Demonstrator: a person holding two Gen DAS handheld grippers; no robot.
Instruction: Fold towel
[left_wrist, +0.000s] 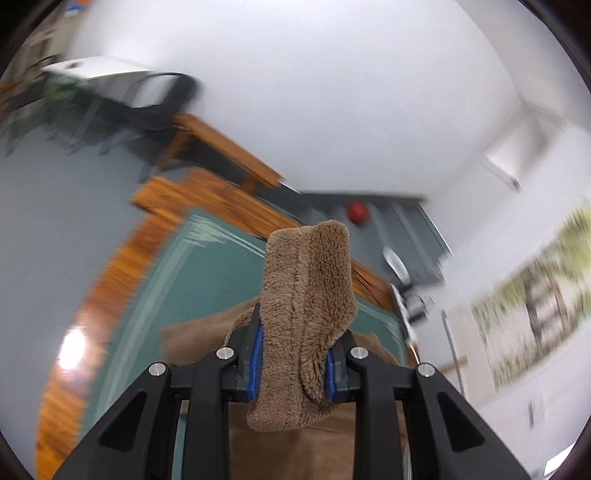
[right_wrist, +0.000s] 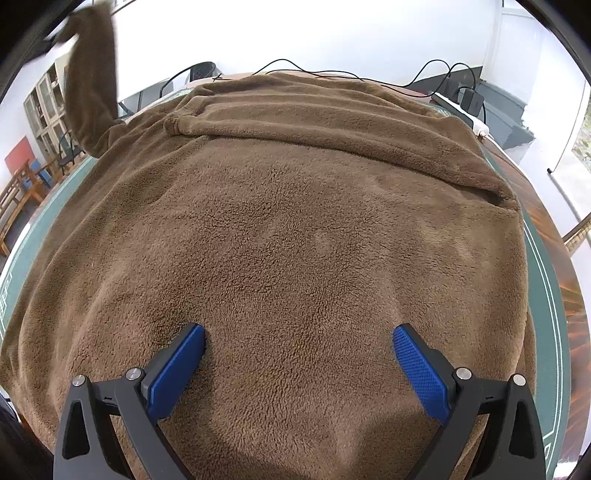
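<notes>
One towel (right_wrist: 295, 229); left tool (left_wrist: 293, 363) clamps corner, right tool (right_wrist: 298, 363) spread.

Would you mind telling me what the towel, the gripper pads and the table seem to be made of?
Towel: looks like plush brown fleece or microfibre, with a dense fuzzy pile.
Pads: probably blue rubber or plastic, matt, with a fine knurled texture.
Table: apparently glossy wood, with visible grain at the rim, under a green mat whose material I cannot tell.

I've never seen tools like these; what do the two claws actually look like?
Both look alike. The left claw and right claw have black, angular plastic linkage arms with triangular cut-outs and round silver pins at the joints. Each finger ends in a blue textured pad. No cables, markings or sleeves show.
</notes>
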